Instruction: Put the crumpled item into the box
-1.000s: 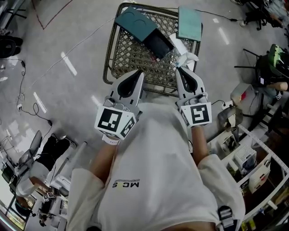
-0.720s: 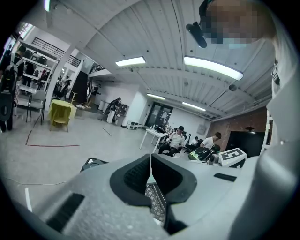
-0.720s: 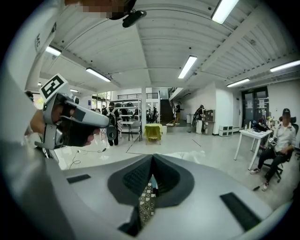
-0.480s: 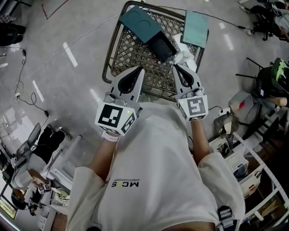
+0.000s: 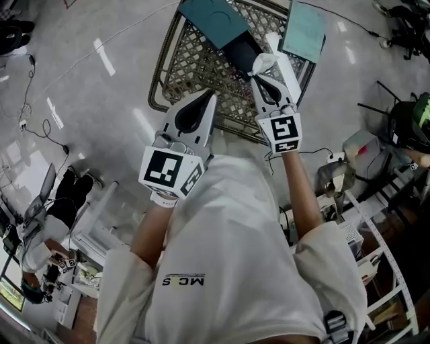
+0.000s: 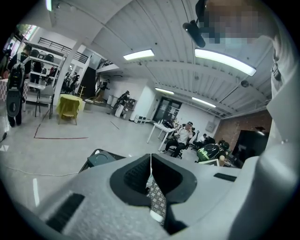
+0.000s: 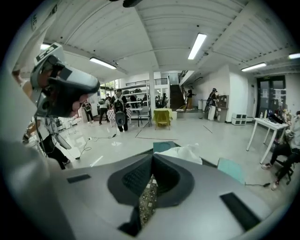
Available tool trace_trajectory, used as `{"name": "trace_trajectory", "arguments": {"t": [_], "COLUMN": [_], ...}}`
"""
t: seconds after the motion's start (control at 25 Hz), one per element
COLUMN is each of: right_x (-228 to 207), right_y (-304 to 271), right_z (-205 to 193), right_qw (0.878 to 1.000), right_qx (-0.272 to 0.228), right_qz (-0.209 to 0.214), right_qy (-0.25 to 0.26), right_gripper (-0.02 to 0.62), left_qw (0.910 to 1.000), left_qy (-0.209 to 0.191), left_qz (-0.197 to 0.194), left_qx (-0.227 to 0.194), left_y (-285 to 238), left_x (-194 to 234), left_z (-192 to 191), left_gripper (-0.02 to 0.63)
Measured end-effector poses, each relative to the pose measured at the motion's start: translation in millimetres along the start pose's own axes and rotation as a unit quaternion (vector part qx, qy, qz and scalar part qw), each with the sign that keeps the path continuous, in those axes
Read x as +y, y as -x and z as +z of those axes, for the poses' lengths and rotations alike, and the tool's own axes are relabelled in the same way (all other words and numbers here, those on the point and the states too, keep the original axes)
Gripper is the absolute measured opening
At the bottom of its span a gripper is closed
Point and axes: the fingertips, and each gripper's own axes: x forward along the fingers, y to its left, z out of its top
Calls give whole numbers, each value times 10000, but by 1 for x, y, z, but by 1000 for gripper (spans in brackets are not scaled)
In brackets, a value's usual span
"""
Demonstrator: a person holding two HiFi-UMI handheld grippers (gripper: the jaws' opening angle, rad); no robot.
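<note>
Head view: mesh tabletop w/ raised rim carries the containers. Black box sits open near the far middle, inside looks dark and empty. Dark teal lid lies flat, touching or overlapping the box's far-left end; can't tell which. Light teal panel lies at the far right corner, apart from the box, partly over the rim. White oblong piece is just right of the R tool, partly hidden, can't tell what it is. Crumpled item, white and bunched, is at the R tool tips, just beside the box's right edge, not inside the box. R tool points toward the box. In the right gripper view the R tool has its tips closed together, w/ the crumpled item touching them just beyond and to the right, so it looks pinched by an edge. Dark teal lid shows behind it, light teal panel off to the right. L tool hovers over the near part of the mesh, well apart from the box and the crumpled item. In the left gripper view the L tool has its tips together w/ nothing between them; dark teal lid is ahead to the left.
</note>
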Motion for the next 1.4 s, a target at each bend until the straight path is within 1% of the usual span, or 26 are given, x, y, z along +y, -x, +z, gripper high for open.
{"name": "trace_trajectory", "arguments": {"t": [0.12, 0.4, 0.6, 0.72, 1.04, 1.08, 1.12, 1.16, 1.4], "right_x": [-3, -24, -26, -31, -34, -34, -34, -33, -28], "right_y": [-23, -66, -89, -99, -106, -106, -105, -103, -80], "right_z": [-24, -87, -139, -157, -168, -167, -165, -161, -136], "right_qw": [9995, 9954, 9862, 9818, 9789, 9790, 9794, 9800, 9843], "right_qx": [284, 938, 1637, 1886, 2010, 2003, 1986, 1959, 1733], "right_qz": [105, 140, 152, 64, -101, -120, -139, -151, -221], "right_qy": [-78, -144, -169, -187, -344, -345, -336, -324, -236], "right_gripper": [15, 15, 15, 15, 20, 36, 64, 69, 67], "left_qw": [9999, 9997, 9994, 9992, 9994, 9994, 9995, 9995, 9998], "left_qy": [15, -2, 51, 70, -26, -26, -19, -11, -11], "left_qz": [33, 23, 18, 14, 24, 40, 58, 76, 77], "left_qx": [101, 247, 349, 399, 349, 329, 311, 292, 178], "left_y": [-6, -23, -28, -30, -24, -23, -21, -19, -8], "left_x": [5, 15, 14, 14, 11, 12, 12, 13, 7], "left_z": [-6, -15, -27, -32, -28, -26, -25, -24, -18], "left_gripper": [29, 29, 29, 29, 29, 29, 29, 29, 29]}}
